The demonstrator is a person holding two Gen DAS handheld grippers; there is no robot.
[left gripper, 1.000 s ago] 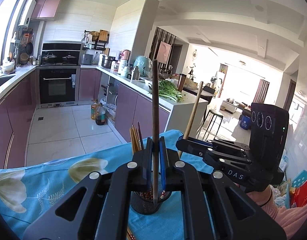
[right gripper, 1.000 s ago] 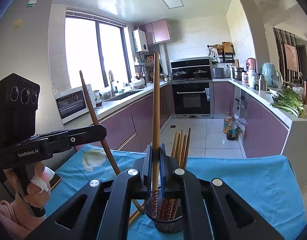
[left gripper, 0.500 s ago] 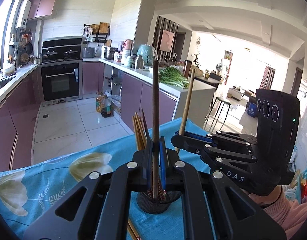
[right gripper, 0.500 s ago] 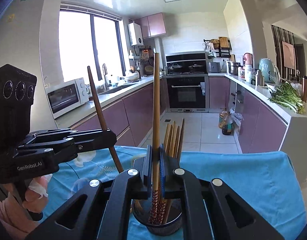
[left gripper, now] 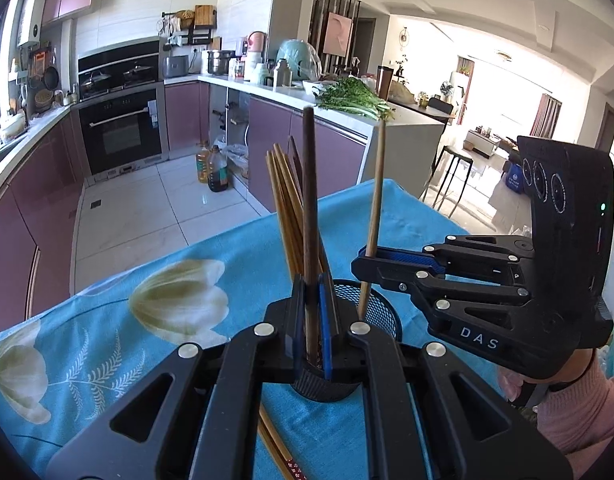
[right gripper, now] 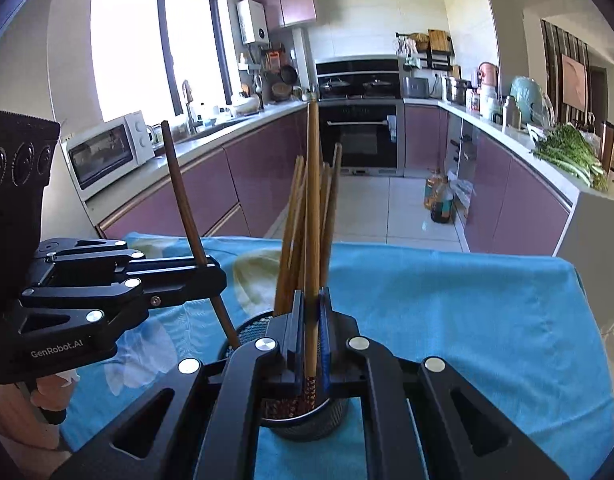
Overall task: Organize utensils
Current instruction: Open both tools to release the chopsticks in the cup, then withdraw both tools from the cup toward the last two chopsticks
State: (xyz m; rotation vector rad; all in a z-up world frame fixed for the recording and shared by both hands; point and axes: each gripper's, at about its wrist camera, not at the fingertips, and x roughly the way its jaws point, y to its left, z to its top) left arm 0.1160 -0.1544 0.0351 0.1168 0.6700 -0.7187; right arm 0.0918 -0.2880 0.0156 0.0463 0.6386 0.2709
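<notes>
A black mesh holder (left gripper: 381,312) (right gripper: 249,330) stands on the blue flowered cloth (left gripper: 107,320) and holds several light wooden chopsticks (left gripper: 285,208) (right gripper: 291,216). My left gripper (left gripper: 311,320) is shut on a dark brown chopstick (left gripper: 309,200), upright, its lower end inside the holder; it also shows in the right wrist view (right gripper: 183,200). My right gripper (right gripper: 310,332) is shut on a light wooden chopstick (right gripper: 313,200) with a red patterned tip, lowered into the holder; it shows in the left wrist view (left gripper: 375,208).
More chopsticks (left gripper: 277,450) lie on the cloth under my left gripper. The table edge (right gripper: 579,280) is at the far right. Behind are purple kitchen cabinets (right gripper: 211,192), an oven (right gripper: 357,136) and a counter with greens (left gripper: 353,98).
Both grippers have come down and closer to the holder, so both held chopsticks now reach into it. Their grips have not changed.
</notes>
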